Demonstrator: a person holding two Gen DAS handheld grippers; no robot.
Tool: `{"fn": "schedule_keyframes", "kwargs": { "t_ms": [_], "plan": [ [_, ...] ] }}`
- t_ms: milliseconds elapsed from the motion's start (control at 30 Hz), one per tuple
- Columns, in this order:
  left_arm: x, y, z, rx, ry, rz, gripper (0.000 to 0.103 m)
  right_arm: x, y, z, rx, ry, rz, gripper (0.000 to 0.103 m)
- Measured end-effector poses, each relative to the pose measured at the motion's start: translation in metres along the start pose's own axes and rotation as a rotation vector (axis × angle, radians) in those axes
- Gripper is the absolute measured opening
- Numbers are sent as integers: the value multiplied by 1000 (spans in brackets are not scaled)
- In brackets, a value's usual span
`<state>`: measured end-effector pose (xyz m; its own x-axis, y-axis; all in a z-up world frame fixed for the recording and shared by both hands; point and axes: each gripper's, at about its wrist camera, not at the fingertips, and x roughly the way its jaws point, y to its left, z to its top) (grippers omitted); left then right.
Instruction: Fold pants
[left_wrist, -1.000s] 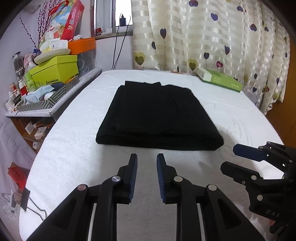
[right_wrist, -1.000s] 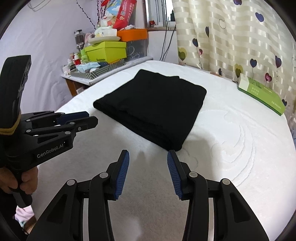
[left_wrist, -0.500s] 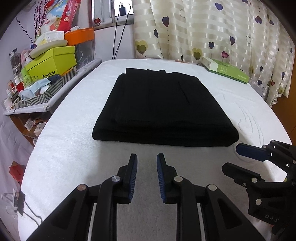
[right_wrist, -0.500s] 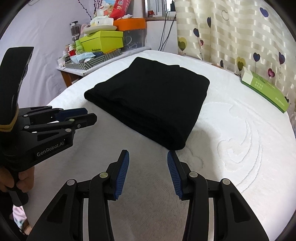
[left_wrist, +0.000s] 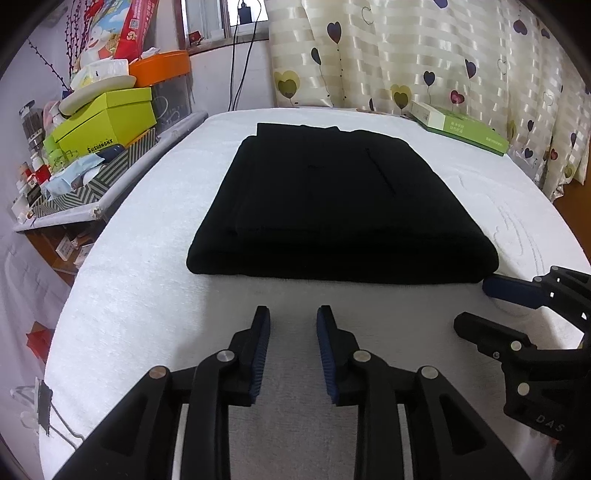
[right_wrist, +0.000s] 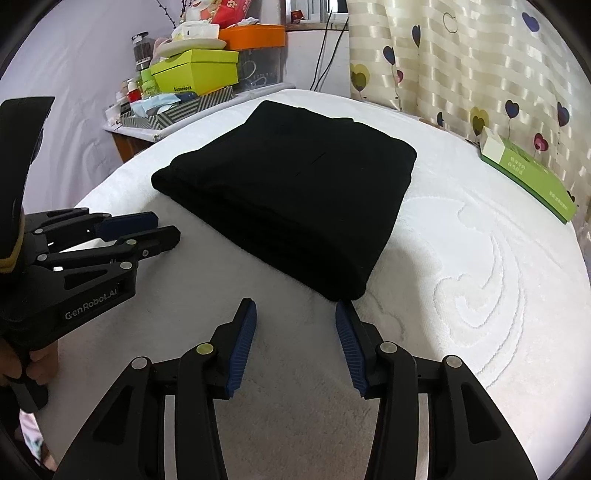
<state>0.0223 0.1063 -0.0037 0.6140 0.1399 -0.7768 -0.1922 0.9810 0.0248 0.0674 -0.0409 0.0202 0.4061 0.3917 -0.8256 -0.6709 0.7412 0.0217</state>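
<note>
Black knit pants (left_wrist: 332, 206), folded into a thick rectangle, are flanked on the quilted white mattress (left_wrist: 140, 280) by the empty, parted left gripper (left_wrist: 291, 314) and right gripper (right_wrist: 295, 310).

Black pants (left_wrist: 332, 206) lie folded flat on the bed.

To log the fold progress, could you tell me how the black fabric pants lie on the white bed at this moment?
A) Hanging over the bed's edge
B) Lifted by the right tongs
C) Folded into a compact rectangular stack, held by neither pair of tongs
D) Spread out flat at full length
C: the black fabric pants lie as a layered rectangle on the white bed, with the left tongs and right tongs open and empty short of it.
</note>
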Motion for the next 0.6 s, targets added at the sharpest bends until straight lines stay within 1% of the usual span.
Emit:
{"fn": "schedule_keyframes", "kwargs": {
  "t_ms": [133, 600],
  "plan": [
    [1, 3, -1, -12, 1, 8, 38, 0, 2, 0, -9, 1, -11, 48],
    [0, 3, -2, 7, 2, 8, 40, 0, 2, -2, 0, 1, -21, 48]
  ]
}}
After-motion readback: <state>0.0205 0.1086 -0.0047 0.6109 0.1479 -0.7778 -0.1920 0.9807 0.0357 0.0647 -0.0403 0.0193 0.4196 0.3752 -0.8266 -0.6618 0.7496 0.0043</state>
